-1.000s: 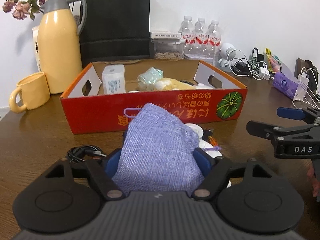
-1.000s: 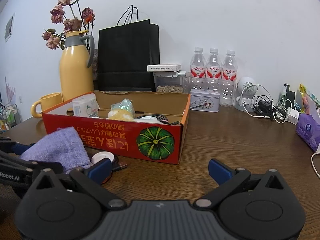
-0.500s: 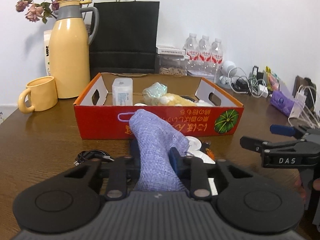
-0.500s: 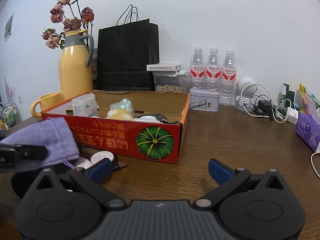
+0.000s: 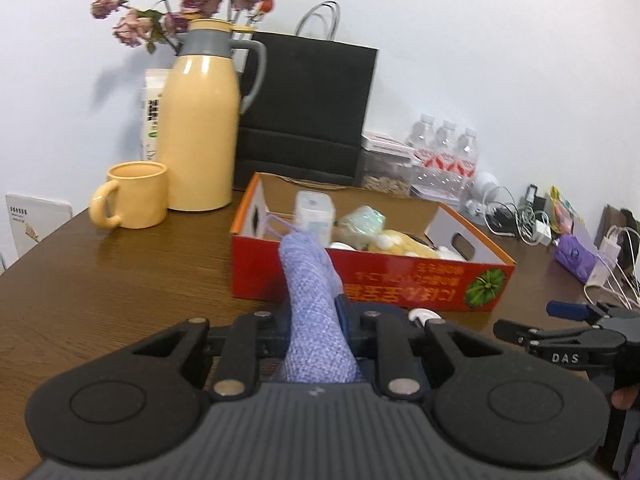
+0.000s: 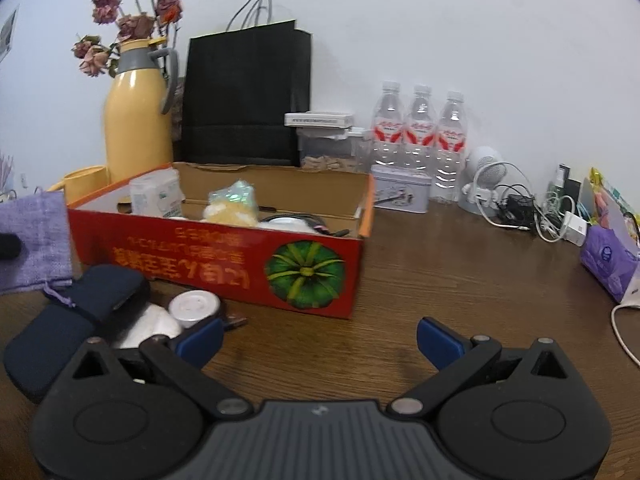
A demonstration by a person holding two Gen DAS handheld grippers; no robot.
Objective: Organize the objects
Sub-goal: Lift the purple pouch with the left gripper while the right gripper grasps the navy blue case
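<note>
A purple woven drawstring pouch (image 5: 308,280) hangs lifted off the table, pinched between the pads of my left gripper (image 5: 318,320), which is shut on it. The pouch (image 6: 32,240) also shows at the left edge of the right wrist view. Behind it stands the red cardboard box (image 5: 400,276) with a pumpkin print, holding a white carton, a wrapped packet and soft yellow things. My right gripper (image 6: 319,340) stands open and empty over the table in front of the box (image 6: 200,248). A dark blue case (image 6: 108,292) and a round white tin (image 6: 194,308) lie by the box's front.
A yellow thermos jug (image 5: 198,136) and a yellow mug (image 5: 134,196) stand at the back left, a black paper bag (image 5: 308,112) behind the box. Water bottles (image 6: 420,136), a tin, tangled cables (image 6: 520,208) and a purple tissue pack (image 6: 608,260) fill the right side.
The left gripper's jaws closed on the purple pouch, then lifted it up and to the left, uncovering the dark case and tin. The right gripper kept still.
</note>
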